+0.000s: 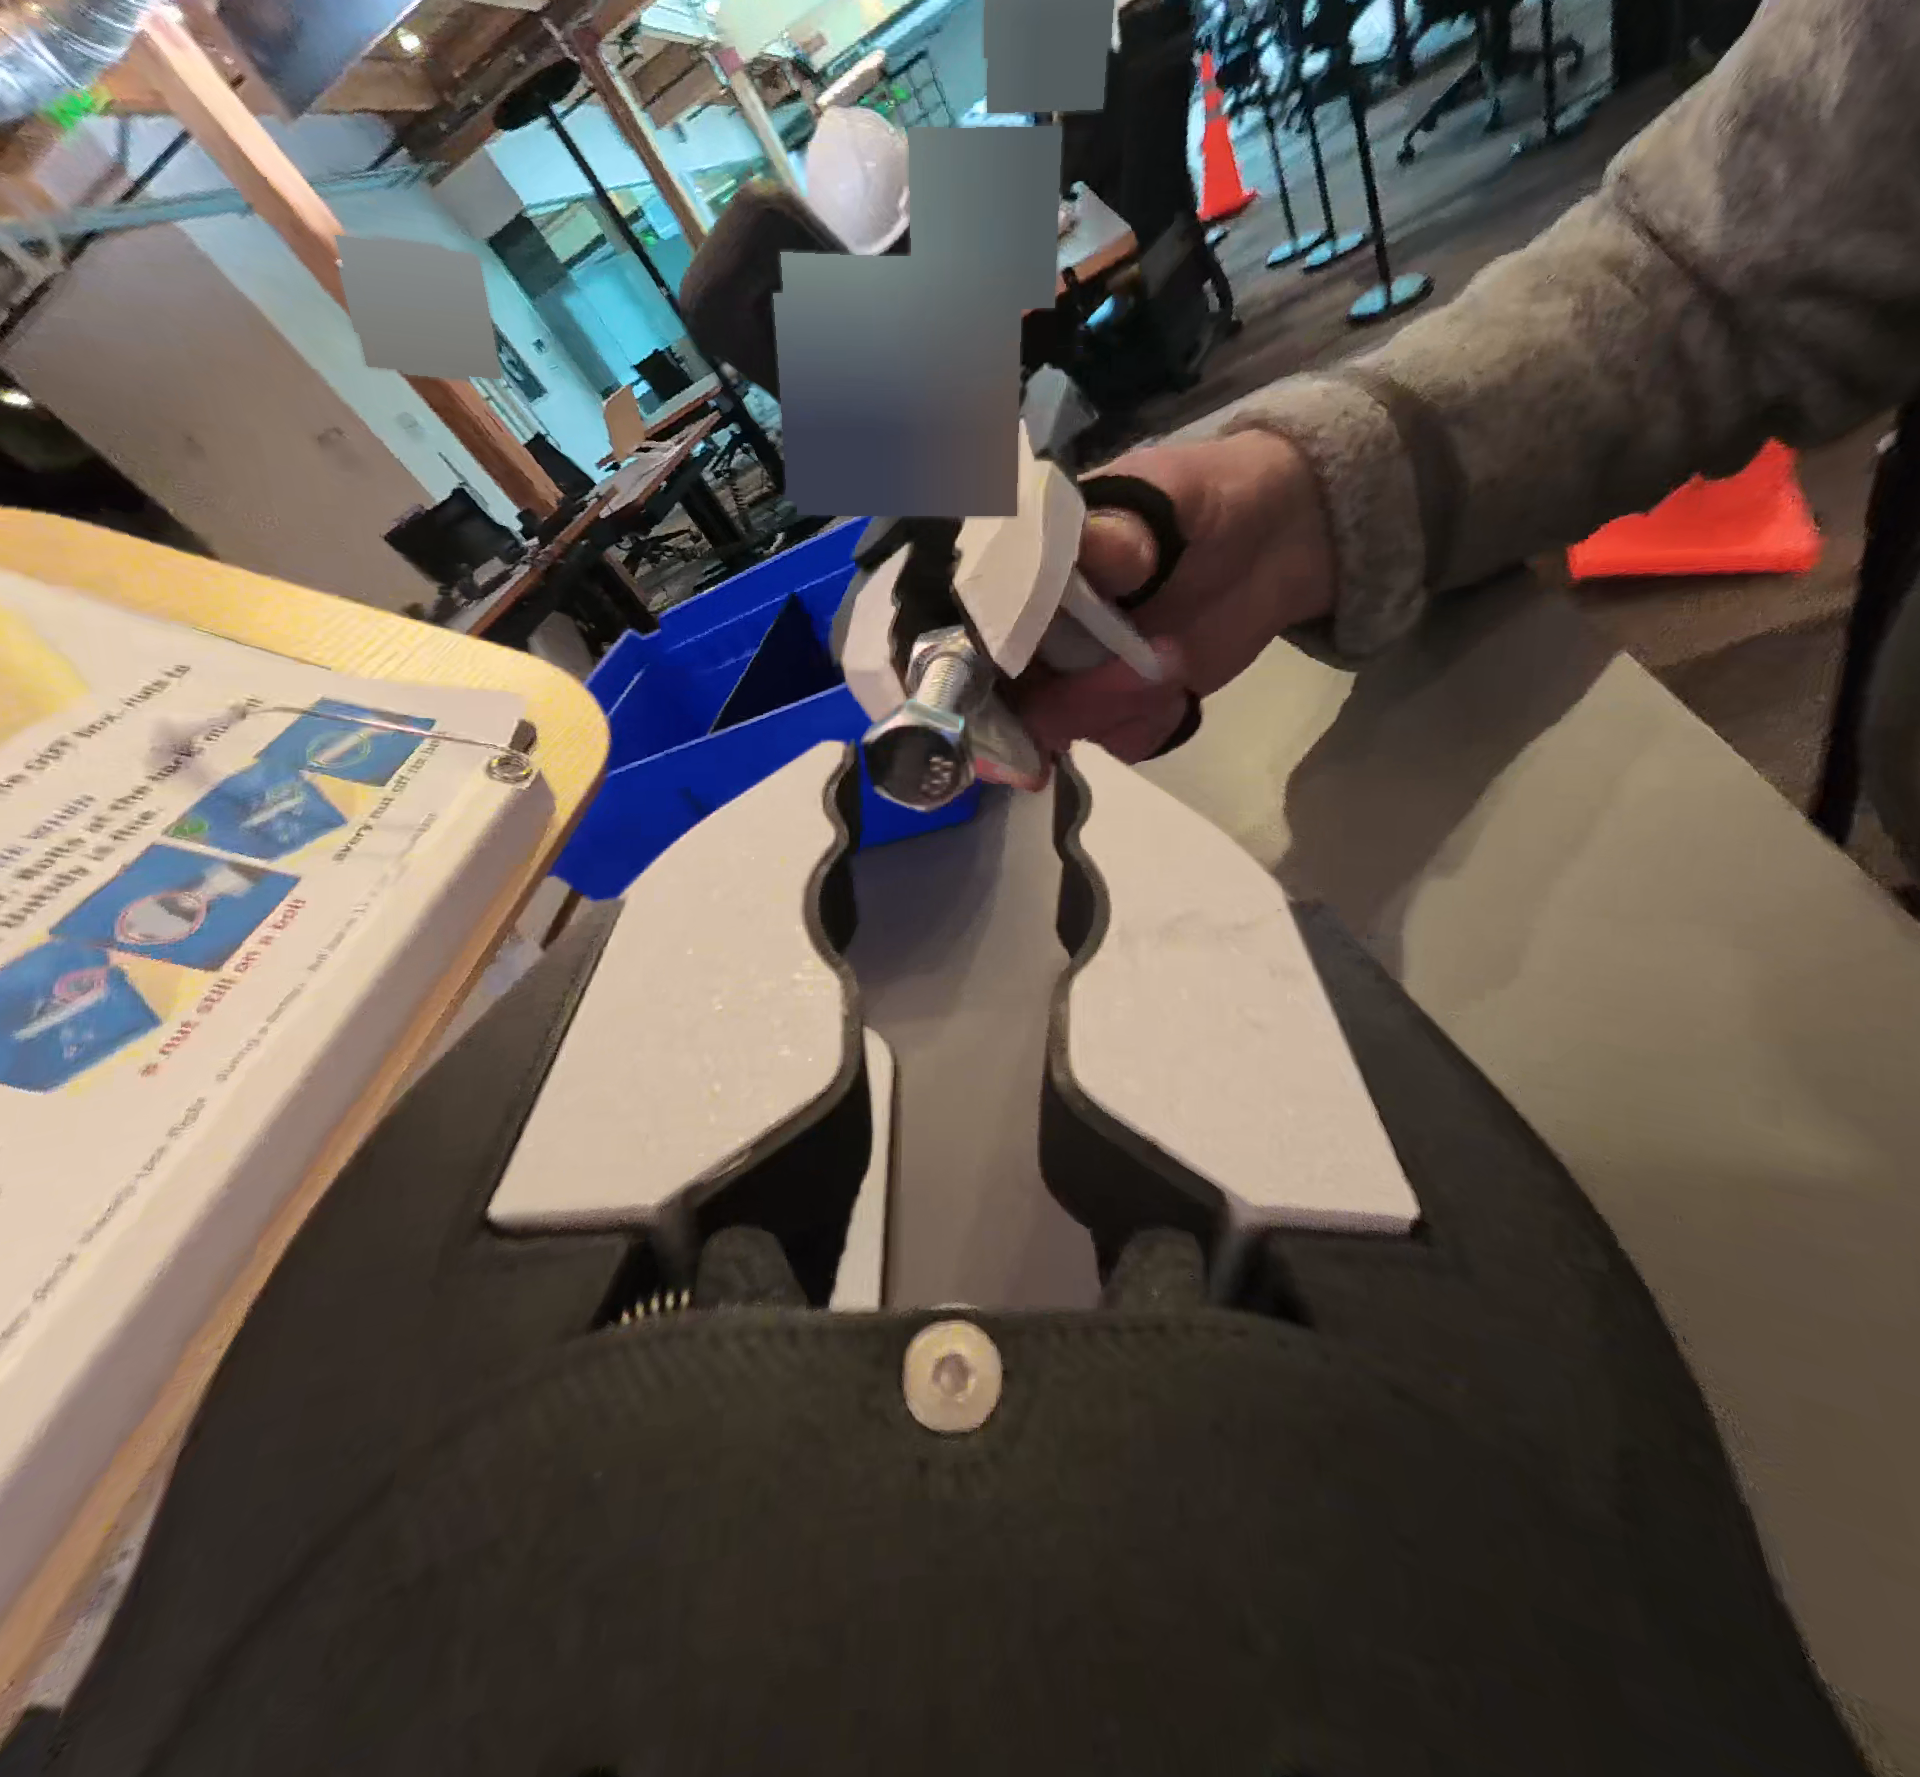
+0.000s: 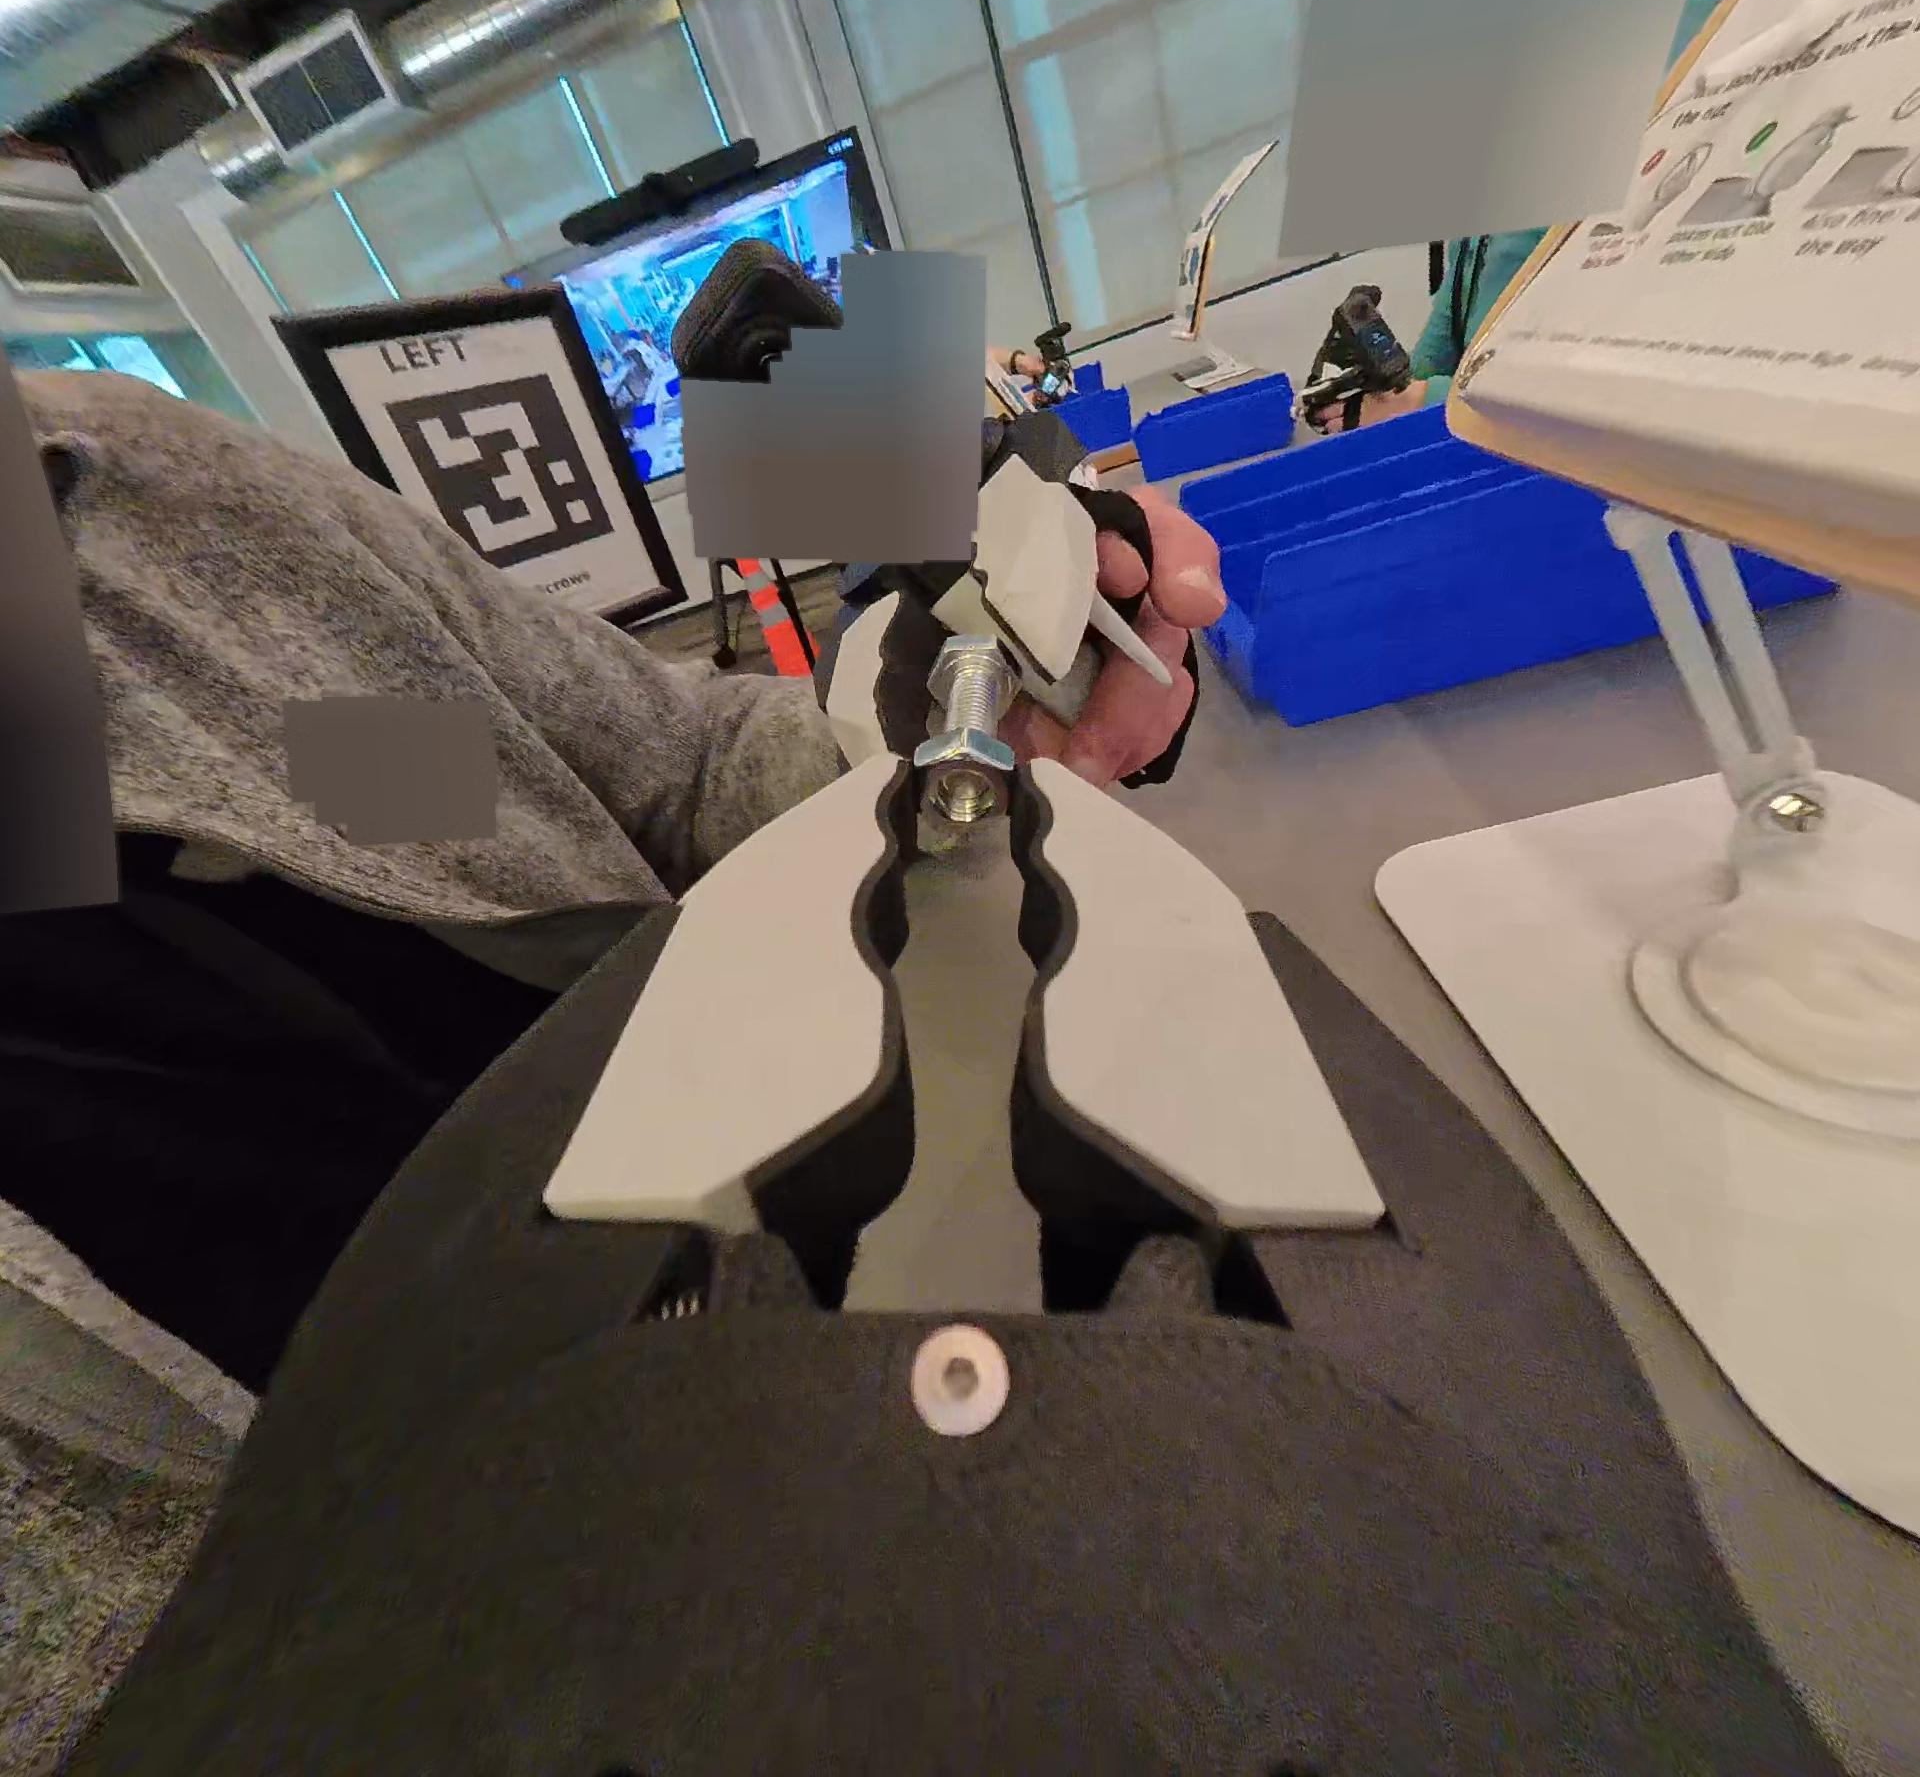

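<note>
White plastic fingers of the left gripper (image 1: 951,777) stand well apart, gripping nothing, with the head of a steel hex bolt (image 1: 920,761) at their tips. Just beyond, the right gripper (image 2: 961,797) is clamped on the nut (image 1: 932,659) threaded onto that bolt, which is held in the air above the grey table (image 1: 1455,896). A blue divided bin (image 1: 727,688) sits behind, and an orange traffic cone (image 1: 1221,158) stands far off.
</note>
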Demonstrator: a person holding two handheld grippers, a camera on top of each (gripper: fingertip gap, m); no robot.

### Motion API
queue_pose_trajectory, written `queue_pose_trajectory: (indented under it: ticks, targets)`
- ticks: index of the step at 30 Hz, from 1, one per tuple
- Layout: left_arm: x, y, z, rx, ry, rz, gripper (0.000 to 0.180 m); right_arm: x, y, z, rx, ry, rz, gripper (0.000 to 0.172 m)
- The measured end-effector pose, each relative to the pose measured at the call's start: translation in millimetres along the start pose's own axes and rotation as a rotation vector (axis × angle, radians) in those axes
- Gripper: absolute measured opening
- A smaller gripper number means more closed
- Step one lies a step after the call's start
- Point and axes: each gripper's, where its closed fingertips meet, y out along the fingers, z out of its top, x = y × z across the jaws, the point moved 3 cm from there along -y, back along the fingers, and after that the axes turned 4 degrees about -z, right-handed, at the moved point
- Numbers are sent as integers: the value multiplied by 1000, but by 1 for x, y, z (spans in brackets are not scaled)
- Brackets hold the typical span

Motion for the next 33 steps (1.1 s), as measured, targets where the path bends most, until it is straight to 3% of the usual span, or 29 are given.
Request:
queue_pose_trajectory:
  ticks: [3,8,12,16,20,26,33]
  targets:
    - [2,0,0,-30,52,18,24,-1,1,-4,4,71,42,18]
    - [3,-2,1,16,6,-17,18,-3,4,-8,-3,124,67,18]
    - [2,-2,-1,16,-140,-64,17,-1,3,-9,-10,60,32,18]
    - [-3,-3,-4,140,-514,-224,18,-5,7,-3,-104,-335,-154,18]
    - [-6,-2,-13,293,-932,-439,17,-9,12,1,-319,-897,-396,18]
    - [-8,-5,-20,322,-1028,-496,17,-9,20,-4,-599,-1503,-563,18]
    - [-4,-5,-23,332,-1094,-547,17,-11,23,-11,-693,-1766,-598,18]
